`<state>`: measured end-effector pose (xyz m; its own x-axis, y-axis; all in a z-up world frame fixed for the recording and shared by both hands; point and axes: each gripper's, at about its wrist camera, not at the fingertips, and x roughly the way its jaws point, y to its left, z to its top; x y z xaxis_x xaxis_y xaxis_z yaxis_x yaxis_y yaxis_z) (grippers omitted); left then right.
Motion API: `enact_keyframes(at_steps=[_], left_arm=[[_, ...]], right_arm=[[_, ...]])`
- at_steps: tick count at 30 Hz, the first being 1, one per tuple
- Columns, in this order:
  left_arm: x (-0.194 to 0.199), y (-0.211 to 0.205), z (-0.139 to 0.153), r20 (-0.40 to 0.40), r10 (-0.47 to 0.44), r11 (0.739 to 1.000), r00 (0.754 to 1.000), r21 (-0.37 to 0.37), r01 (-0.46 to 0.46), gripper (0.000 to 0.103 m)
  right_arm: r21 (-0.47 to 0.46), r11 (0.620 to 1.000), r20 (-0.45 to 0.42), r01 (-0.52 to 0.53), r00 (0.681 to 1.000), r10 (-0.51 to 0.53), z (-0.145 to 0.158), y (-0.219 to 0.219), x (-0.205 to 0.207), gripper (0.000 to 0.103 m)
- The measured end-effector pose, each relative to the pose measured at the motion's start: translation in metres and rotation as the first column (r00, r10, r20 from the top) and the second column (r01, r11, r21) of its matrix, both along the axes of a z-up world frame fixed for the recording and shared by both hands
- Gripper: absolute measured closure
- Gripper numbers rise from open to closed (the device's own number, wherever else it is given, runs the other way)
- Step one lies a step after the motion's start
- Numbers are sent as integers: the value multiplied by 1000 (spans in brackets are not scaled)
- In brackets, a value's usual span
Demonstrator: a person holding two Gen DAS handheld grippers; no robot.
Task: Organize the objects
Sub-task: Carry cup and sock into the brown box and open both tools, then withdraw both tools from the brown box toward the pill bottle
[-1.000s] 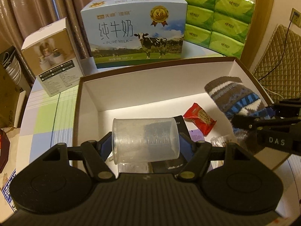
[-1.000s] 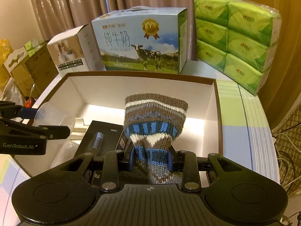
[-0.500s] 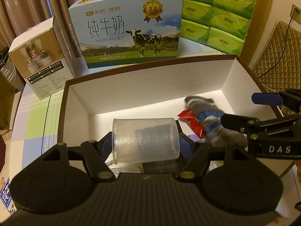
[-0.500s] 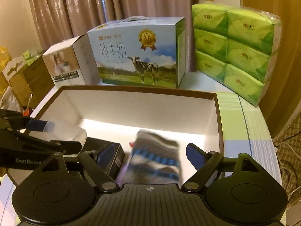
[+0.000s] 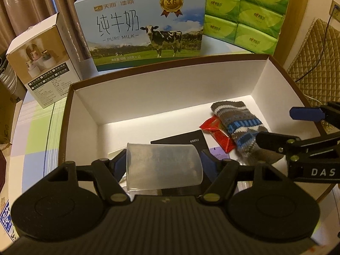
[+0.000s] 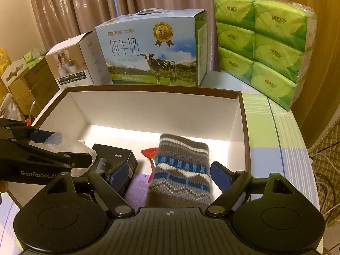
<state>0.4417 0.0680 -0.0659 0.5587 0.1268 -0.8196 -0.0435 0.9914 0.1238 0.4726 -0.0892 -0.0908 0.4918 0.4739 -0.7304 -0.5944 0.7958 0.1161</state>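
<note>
My left gripper (image 5: pixel 163 163) is shut on a clear plastic measuring cup (image 5: pixel 163 166), held on its side above the near left part of the open white box (image 5: pixel 170 99). My right gripper (image 6: pixel 170 173) is open and empty, just above a striped knitted sock (image 6: pixel 182 170) that lies in the box's right half; the sock also shows in the left wrist view (image 5: pixel 240 127). A red snack packet (image 5: pixel 216 132) lies partly under the sock. A black box (image 5: pixel 180 142) and a pale purple card (image 6: pixel 138 189) lie on the box floor.
Behind the box stand a blue milk carton (image 5: pixel 144 27), a small white product box (image 5: pixel 42 63) and a pack of green tissues (image 5: pixel 244 10). The table has a checked cloth (image 6: pixel 274 131). A quilted chair (image 5: pixel 314 59) is on the right.
My right gripper opened and let go of the sock, which dropped into the box and now lies on the red packet. My left gripper still holds the cup, slightly nearer the box's front.
</note>
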Motion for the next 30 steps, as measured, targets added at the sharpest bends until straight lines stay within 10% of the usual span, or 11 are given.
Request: enact_keyframes(at_steps=[30], left_arm=[[-22,19,16,19,65,998,998,14,-66,22]], right_arm=[[9,1000,-20,5,1000,-5,4,-10,-10,21]])
